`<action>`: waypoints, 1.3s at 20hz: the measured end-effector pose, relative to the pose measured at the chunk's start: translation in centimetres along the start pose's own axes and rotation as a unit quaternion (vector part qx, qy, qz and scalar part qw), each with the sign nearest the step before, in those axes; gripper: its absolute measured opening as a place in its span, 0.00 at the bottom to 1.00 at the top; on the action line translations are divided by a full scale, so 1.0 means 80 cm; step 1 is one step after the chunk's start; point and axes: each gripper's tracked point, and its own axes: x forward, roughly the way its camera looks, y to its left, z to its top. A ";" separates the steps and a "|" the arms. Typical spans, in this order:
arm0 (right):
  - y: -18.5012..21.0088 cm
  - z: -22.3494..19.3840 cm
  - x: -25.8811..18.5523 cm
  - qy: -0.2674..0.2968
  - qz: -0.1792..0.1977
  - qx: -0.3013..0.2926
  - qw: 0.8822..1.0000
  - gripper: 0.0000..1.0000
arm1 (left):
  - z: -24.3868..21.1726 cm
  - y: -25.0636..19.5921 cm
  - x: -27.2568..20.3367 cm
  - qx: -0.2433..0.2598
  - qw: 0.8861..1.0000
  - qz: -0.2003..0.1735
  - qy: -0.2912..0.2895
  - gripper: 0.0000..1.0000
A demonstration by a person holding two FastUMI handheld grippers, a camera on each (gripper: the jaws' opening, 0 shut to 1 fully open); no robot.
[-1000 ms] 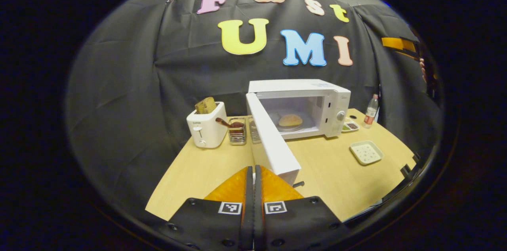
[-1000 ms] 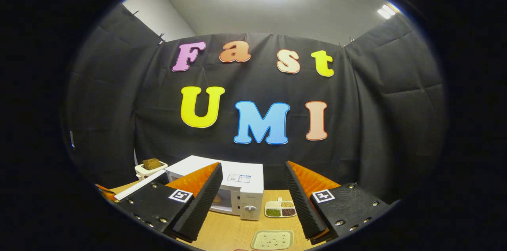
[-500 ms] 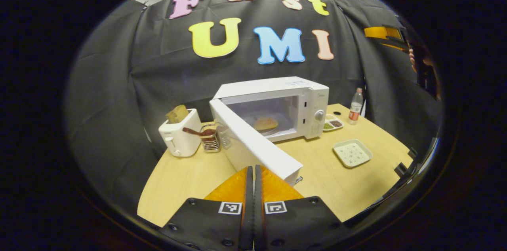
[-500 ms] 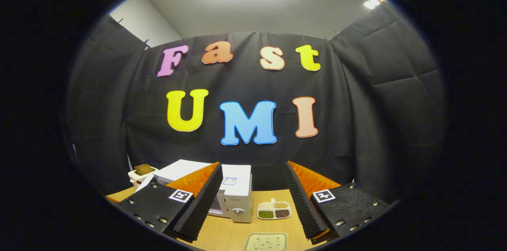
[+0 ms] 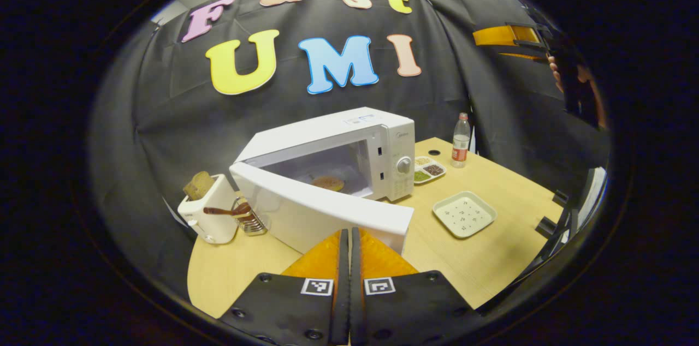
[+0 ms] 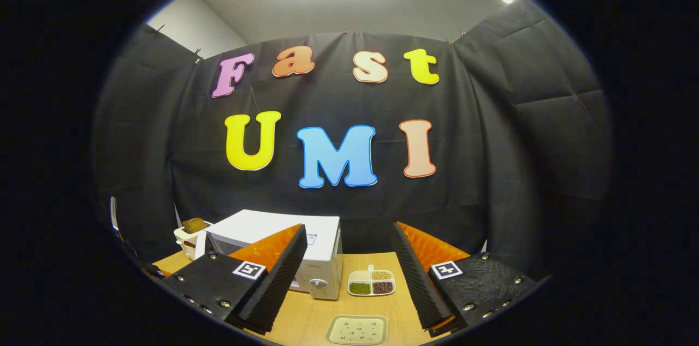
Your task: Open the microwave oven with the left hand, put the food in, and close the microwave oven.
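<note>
The white microwave (image 5: pixel 394 145) stands at the back of the wooden table (image 5: pixel 491 250). Its door (image 5: pixel 322 214) hangs partly open, slanting across the opening. Inside, a flat round piece of bread (image 5: pixel 328 183) lies on the turntable plate. My left gripper (image 5: pixel 347 232) is shut with nothing between its fingers, and its tips sit right at the door's outer face near its free edge. In the right gripper view, my right gripper (image 6: pixel 348 226) is open and empty, held high in front of the microwave (image 6: pixel 317 250). The left gripper view has the right gripper (image 5: pixel 510 37) at the upper right, with a hand (image 5: pixel 557 70) behind it.
A white toaster (image 5: pixel 205 215) with a slice of bread and a wire rack (image 5: pixel 252 221) stand left of the microwave. A sectioned dish of beans (image 5: pixel 428 168), a bottle (image 5: pixel 460 140) and a square white plate (image 5: pixel 464 213) lie to its right.
The microwave door has swung from wide open to partly open, with my shut left gripper staying at its outer face. The right gripper has stayed open and has barely moved.
</note>
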 end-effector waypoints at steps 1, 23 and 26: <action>-0.005 0.000 0.000 0.001 -0.001 -0.002 1.000 0.95 | 0.006 -0.006 0.010 0.003 1.000 -0.005 -0.002 0.07; -0.084 -0.002 0.002 0.003 -0.045 0.001 0.999 0.94 | 0.102 -0.056 0.182 -0.011 0.999 -0.022 -0.021 0.07; -0.086 -0.007 0.009 0.009 -0.050 0.008 0.999 0.94 | 0.096 -0.056 0.202 -0.025 1.000 -0.005 0.004 0.07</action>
